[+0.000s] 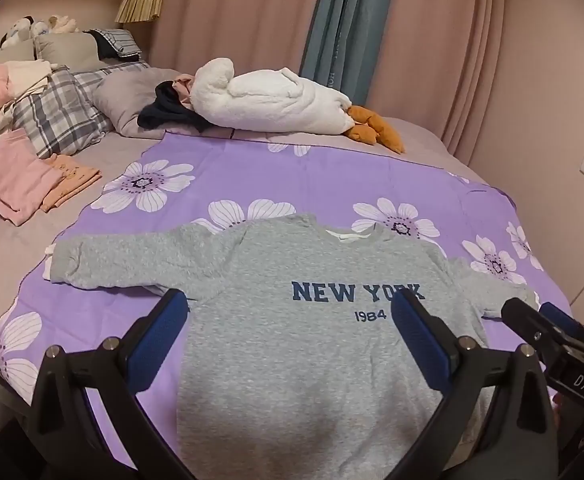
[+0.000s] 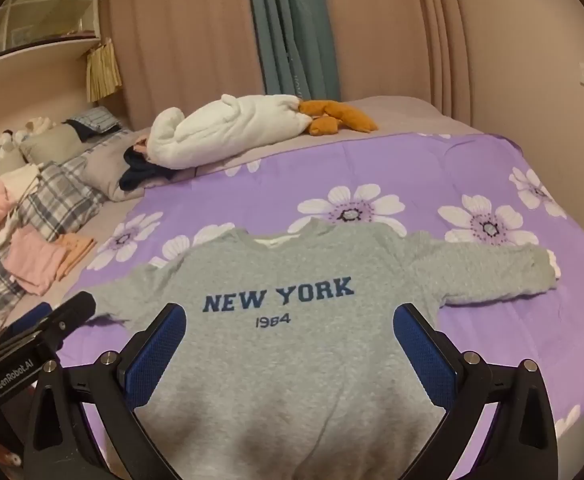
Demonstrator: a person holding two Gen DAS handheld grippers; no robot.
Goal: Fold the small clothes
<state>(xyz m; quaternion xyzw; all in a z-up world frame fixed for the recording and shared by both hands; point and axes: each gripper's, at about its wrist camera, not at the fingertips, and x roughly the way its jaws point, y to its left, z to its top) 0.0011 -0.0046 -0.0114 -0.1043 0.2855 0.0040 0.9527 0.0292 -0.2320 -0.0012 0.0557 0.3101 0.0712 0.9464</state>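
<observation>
A small grey sweatshirt (image 1: 292, 320) with "NEW YORK 1984" in blue lies flat, front up, on a purple flowered sheet (image 1: 292, 176), both sleeves spread sideways. It also shows in the right wrist view (image 2: 292, 340). My left gripper (image 1: 290, 304) is open and empty, hovering over the sweatshirt's lower body. My right gripper (image 2: 290, 316) is open and empty over the same part. The right gripper shows at the right edge of the left wrist view (image 1: 540, 320), and the left gripper at the left edge of the right wrist view (image 2: 64, 316).
A folded pink and orange clothes stack (image 1: 32, 180) lies at the left beside plaid pillows (image 1: 60, 112). A white plush goose (image 1: 276, 104) and dark clothes (image 1: 164, 114) lie at the far side. Curtains (image 1: 332, 20) hang behind the bed.
</observation>
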